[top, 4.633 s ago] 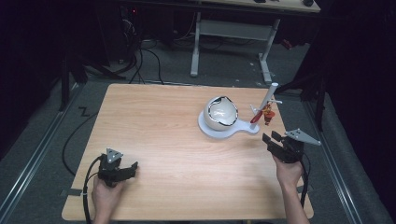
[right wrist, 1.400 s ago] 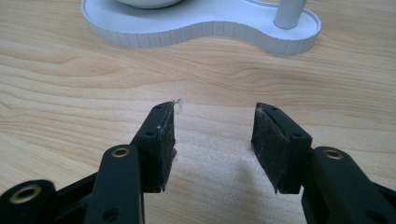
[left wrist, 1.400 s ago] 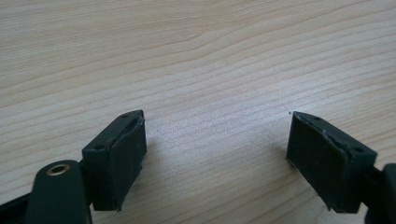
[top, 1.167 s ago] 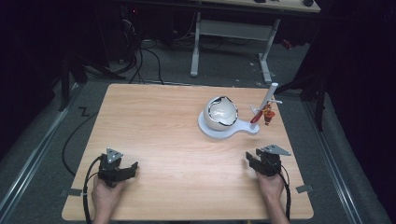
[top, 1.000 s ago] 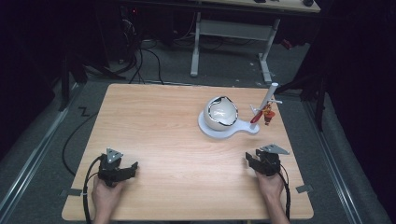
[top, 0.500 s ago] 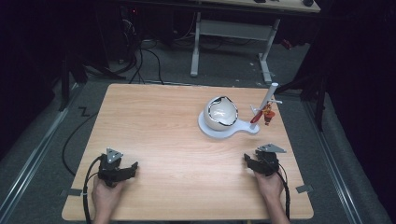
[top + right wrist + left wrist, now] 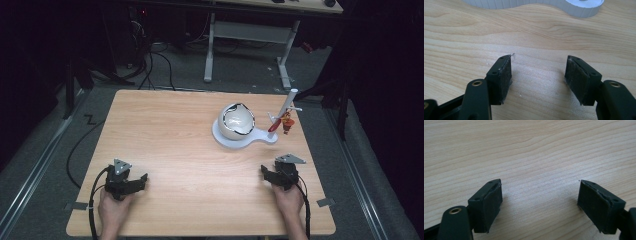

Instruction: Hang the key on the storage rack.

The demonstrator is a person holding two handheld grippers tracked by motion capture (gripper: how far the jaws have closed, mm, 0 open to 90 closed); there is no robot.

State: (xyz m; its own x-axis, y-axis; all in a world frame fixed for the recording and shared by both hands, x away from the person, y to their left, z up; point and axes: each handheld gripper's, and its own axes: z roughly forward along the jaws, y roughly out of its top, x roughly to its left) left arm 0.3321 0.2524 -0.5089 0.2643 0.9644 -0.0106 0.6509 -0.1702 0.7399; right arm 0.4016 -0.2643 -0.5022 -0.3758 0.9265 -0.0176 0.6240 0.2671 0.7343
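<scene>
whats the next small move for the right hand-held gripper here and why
Probably lift the right hand-held gripper off the table and ease it forward toward the white stand. Its jaws stand open with nothing between them, low over bare wood, and the stand with its white ball and the small red figure on the post sits just ahead. The left hand-held gripper is also open, farther away.

Both grippers are black; the left gripper and the right gripper each carry a grey three-cornered plate on top and trail a black cable along the forearm; each jaw ends in a blocky, wedge-shaped pad with small screw holes; a brass-coloured rivet sits at the jaw pivot; the forearms are bare of sleeves
</scene>
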